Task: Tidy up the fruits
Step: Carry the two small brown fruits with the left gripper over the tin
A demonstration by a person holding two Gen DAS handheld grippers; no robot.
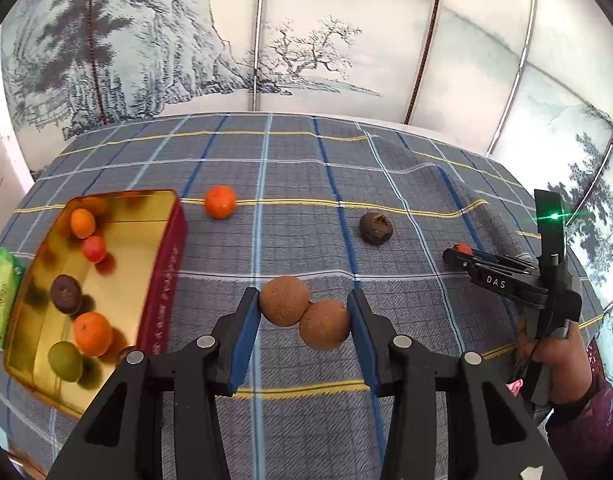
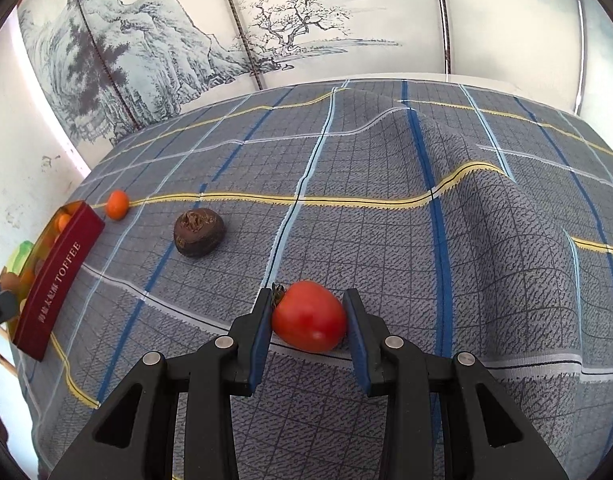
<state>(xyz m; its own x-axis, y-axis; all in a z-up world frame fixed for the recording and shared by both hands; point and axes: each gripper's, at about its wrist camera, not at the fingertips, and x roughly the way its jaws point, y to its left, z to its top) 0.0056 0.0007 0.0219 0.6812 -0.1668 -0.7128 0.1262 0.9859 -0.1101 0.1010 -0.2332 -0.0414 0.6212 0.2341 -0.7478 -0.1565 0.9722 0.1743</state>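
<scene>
Blue pads of the left gripper (image 1: 304, 316) clamp two brown round fruits (image 1: 304, 312) that touch each other, one pad on each, held above the checked cloth (image 1: 306, 420). They look firm and rough-skinned, probably light, but a pair pinched in a row is a shaky hold: either one could roll out sideways, so a slow carry seems wise. In the right wrist view, the right gripper (image 2: 306, 320) is closed on a red tomato (image 2: 309, 316), pads against its two sides, its stalk by the left pad; whether it rests on the cloth or is just lifted cannot be told. It is likely soft and smooth, easily bruised or slipped, so a light hold across its widest part suits it. Further out on the cloth lie a dark wrinkled fruit (image 1: 376, 228) and an orange (image 1: 220, 201), well apart. At the left stands the tin (image 1: 162, 280), gold inside and dark red outside, holding a green fruit (image 1: 65, 361), two oranges, a dark fruit and a small red one. Only the left view shows the tin's contents, the green bag (image 1: 0, 292) just beside it, and the right tool from the side with the hand (image 1: 562, 364) that grips it. Only the right view gives the tomato clearly, the word TOFFEE on the tin's wall, and the ridge in the cloth. Behind the table hangs a painted screen (image 1: 306, 40) of mountains and trees.
</scene>
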